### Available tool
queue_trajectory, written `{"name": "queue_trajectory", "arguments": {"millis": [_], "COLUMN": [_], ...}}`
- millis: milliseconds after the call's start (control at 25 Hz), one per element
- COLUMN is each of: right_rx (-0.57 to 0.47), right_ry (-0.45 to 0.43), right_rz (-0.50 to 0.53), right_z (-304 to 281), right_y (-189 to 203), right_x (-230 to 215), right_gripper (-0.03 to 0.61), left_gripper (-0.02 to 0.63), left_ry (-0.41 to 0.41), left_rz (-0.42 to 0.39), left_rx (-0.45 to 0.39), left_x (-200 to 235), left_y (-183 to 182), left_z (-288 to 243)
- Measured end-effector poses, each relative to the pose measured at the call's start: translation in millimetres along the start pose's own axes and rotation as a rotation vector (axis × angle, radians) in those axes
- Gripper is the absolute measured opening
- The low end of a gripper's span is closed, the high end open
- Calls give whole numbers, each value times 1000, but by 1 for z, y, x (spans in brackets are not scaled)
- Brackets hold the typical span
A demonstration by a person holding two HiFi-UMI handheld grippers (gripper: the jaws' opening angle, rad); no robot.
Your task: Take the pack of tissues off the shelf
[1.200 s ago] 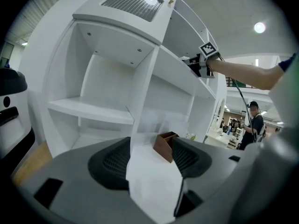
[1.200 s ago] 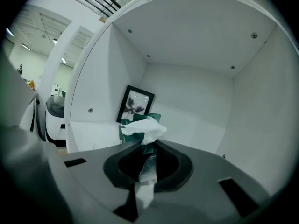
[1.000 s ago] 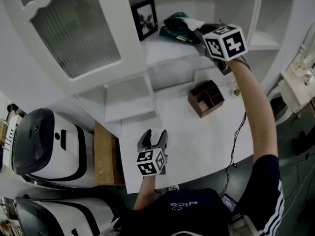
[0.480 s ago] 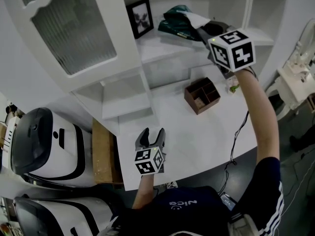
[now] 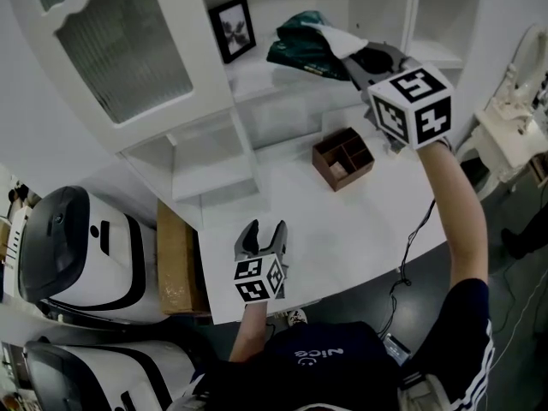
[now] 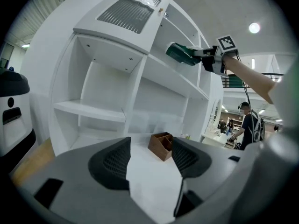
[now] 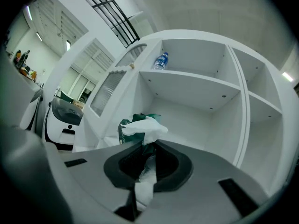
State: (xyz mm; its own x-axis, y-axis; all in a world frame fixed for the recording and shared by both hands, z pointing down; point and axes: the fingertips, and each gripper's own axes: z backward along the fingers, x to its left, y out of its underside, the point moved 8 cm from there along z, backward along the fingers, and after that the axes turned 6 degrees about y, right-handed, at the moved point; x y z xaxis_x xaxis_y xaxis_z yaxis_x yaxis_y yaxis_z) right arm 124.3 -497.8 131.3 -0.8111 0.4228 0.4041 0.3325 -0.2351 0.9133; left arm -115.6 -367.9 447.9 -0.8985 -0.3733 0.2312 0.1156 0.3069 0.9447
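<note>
The right gripper (image 7: 147, 157) has its jaws clenched on the pack of tissues (image 5: 300, 51), on the shelf (image 5: 257, 80) high above the wooden organiser (image 5: 342, 157). The bite seems to fall on the loose white tissue and thin wrap at the pack's end, not on the green body. That looks like the main risk: a pull could draw out or tear the sheet, and the pack would stay behind or drop toward the organiser. I cannot tell whether the pack rests on the shelf or is already clear of it. The picture frame (image 5: 231, 29), farther along the shelf from the organiser, looks safely apart.

The left gripper (image 5: 263, 234) hangs released and empty over the white worktop (image 5: 360, 229), on the person's side of the organiser. The worktop is smooth and bare around the organiser. A water bottle (image 7: 160, 61) stands one shelf higher.
</note>
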Motion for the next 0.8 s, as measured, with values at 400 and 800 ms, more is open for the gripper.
{"name": "queue_trajectory", "arguments": {"millis": [400, 800], "right_rx": [-11, 29], "right_ry": [-5, -10], "right_rz": [6, 46], "right_z": [58, 92], "right_y": [18, 52], "right_x": [21, 45], "right_gripper": [31, 31], "left_gripper": [272, 272], "left_ry": [7, -4], "left_rz": [-4, 1], "left_rx": [-22, -56], "left_x": [-23, -29], "left_y": [11, 13], "left_z": [22, 34]}}
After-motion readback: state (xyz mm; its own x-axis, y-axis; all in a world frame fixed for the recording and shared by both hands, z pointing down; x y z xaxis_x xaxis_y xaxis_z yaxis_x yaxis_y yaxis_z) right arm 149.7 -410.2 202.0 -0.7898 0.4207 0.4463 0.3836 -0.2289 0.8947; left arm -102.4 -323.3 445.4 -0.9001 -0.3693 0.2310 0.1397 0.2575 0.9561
